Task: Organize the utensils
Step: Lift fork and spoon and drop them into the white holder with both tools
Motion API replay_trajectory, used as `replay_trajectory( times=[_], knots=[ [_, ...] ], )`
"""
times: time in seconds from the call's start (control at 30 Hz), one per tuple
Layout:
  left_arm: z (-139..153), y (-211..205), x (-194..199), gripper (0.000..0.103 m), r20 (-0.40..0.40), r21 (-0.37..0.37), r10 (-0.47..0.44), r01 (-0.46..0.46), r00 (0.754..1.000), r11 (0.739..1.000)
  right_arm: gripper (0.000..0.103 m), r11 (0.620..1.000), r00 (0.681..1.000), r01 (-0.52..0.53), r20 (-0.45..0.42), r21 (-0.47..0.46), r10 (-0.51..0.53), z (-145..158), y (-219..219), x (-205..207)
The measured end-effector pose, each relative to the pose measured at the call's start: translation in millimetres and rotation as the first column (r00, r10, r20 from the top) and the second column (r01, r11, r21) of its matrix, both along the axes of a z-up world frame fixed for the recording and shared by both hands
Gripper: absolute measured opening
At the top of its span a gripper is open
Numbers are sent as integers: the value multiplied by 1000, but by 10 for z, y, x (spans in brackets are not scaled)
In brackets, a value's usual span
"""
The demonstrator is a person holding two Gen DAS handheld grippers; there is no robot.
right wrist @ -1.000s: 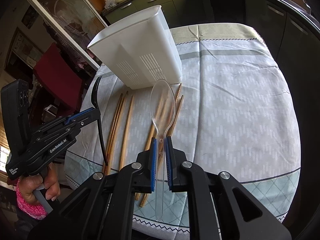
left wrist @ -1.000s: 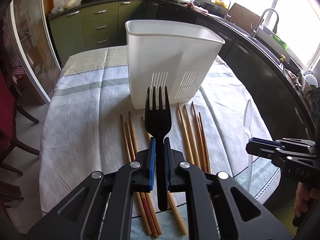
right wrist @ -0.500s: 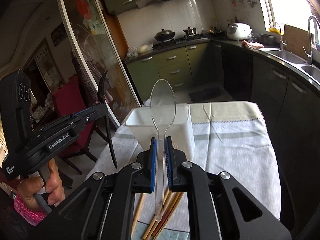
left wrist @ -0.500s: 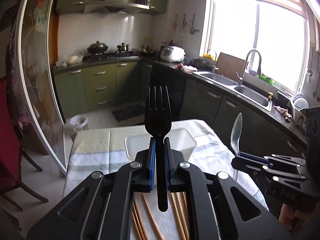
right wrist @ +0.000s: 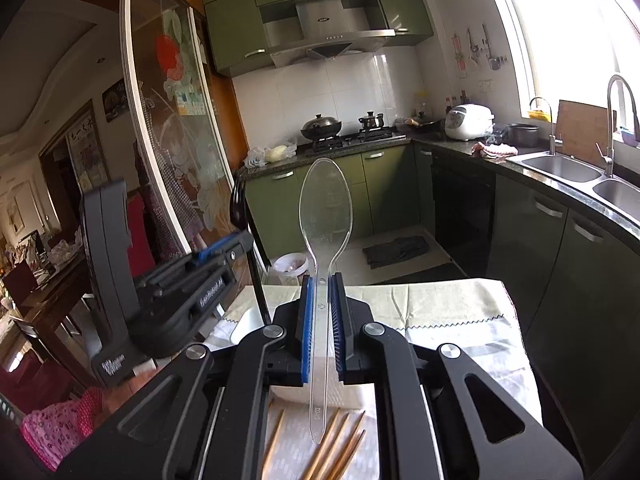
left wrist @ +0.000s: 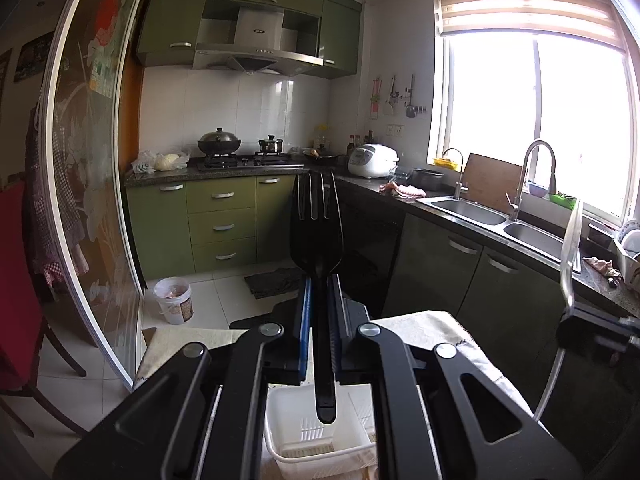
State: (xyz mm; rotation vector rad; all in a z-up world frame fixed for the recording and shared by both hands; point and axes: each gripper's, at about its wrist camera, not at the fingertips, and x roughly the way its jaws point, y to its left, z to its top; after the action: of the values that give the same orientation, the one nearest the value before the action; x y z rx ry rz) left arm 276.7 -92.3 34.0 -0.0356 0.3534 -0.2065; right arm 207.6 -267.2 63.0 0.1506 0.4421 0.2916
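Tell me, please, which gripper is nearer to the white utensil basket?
Left. The left gripper holds its fork directly above the white utensil basket; the right gripper sits off to the side.

A: What carries everything?
B: The bench (right wrist: 460, 312), under a pale cloth (right wrist: 476, 344), below both hand-held grippers.
A: What's on it?
B: A white bin (left wrist: 320, 440) under the left hand-held gripper; chopsticks (right wrist: 340, 444) flat on the cloth under the right one.

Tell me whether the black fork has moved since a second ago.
Yes. The black fork, clamped in the left gripper, has risen: earlier its tines lay against the white basket wall; now its handle tip hangs above the basket's opening.
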Motion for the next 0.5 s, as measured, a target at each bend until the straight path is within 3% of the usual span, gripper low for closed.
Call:
replay_trajectory(
  times=[0.37, 0.5],
  knots=[
    [-595, 125, 108, 11, -105, 59, 4, 2, 994, 998, 10, 998, 994, 53, 95, 31, -56, 98, 201, 589],
    [-646, 206, 62, 30, -119, 33, -4, 8, 993, 999, 10, 996, 988, 89, 130, -4, -88, 12, 304, 784]
  ],
)
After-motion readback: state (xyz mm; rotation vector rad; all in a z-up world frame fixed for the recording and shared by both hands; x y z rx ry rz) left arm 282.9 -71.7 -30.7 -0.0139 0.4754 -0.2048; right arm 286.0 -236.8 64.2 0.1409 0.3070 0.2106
